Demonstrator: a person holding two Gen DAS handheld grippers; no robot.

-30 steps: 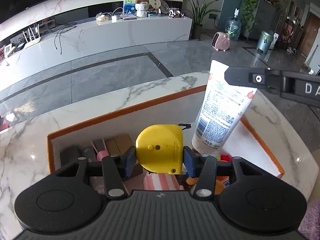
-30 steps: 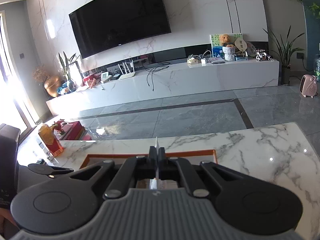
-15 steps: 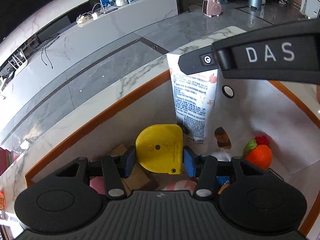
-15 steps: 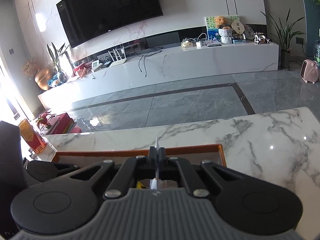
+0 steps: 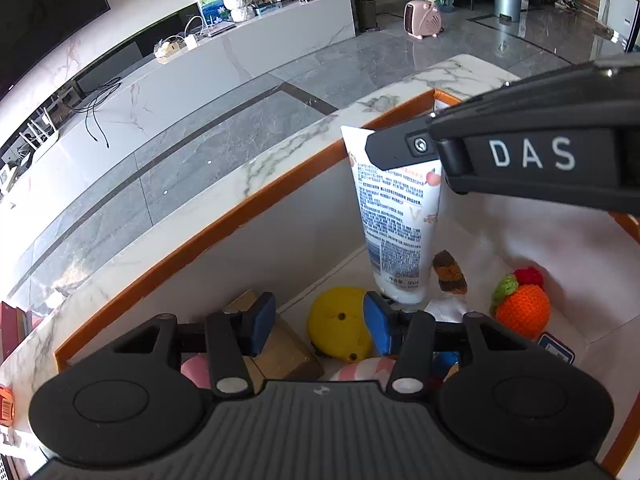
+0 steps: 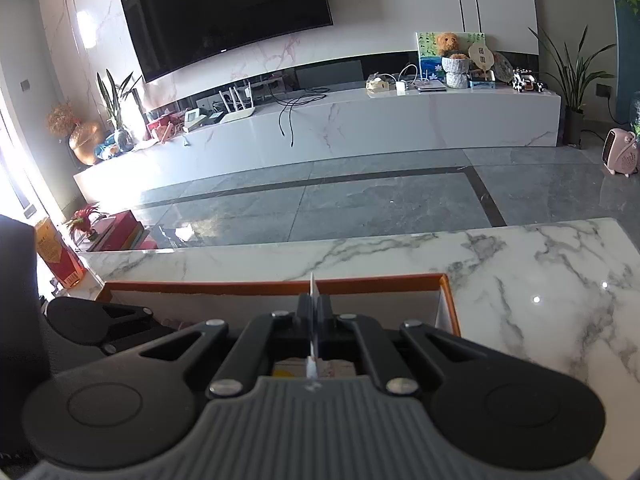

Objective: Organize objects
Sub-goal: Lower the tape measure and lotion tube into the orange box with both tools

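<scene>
Glossy marble tabletop (image 6: 540,280), crocheted yarn orange (image 5: 522,310), wooden blocks (image 5: 276,350)

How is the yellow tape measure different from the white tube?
The tube is tall, white and printed; the tape measure is squat and plain yellow. The tube stands upright, pinched at its top by the right gripper; the tape measure lies loose, low in the box. Both are inside the box.

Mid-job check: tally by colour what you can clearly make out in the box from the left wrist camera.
Yellow: 1 (tape measure)
White: 1 (tube, in the right claw)
Orange: 1 (knitted fruit)
Brown: 2 (wooden block, small striped piece)
Total: 5; more lies partly hidden behind the left claw.
</scene>
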